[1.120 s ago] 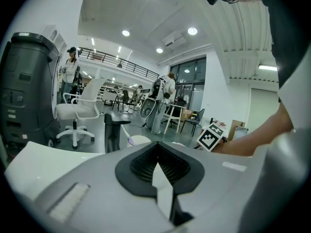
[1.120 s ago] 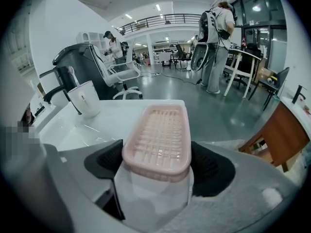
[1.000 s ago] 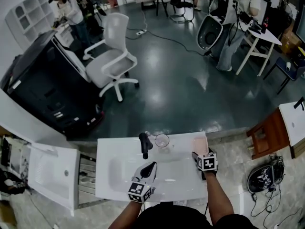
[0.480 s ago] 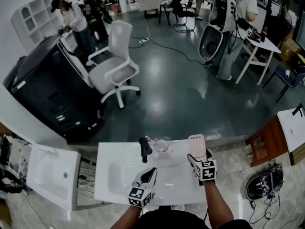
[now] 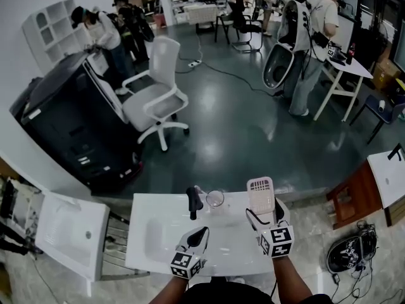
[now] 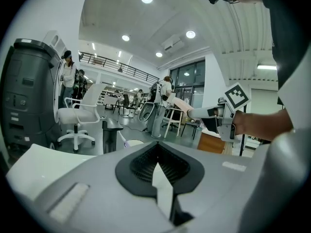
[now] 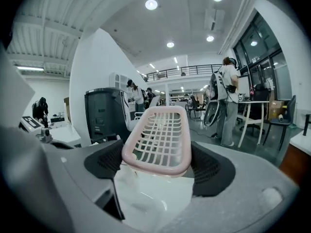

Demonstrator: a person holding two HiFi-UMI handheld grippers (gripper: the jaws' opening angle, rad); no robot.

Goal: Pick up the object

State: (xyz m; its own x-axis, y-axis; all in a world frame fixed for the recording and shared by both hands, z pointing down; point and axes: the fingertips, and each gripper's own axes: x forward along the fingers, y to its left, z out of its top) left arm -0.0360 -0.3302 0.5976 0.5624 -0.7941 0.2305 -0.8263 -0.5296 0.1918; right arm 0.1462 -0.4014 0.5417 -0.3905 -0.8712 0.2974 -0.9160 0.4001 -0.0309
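Right gripper (image 7: 158, 168) clamped on near end of pink slotted basket (image 7: 159, 132); basket looks clear of white sink surface (image 5: 142, 214), long axis running away from person. Left gripper (image 6: 158, 165) closed, empty, beside it. Faucet (image 5: 192, 201) and glass (image 5: 215, 199) beyond.

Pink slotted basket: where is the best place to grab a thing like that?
Near one short end, coming in lengthwise. The right hand-held gripper holds the pink basket that way, jaws shut across its narrow width on the smooth rim; the slotted grid looks weaker to squeeze.
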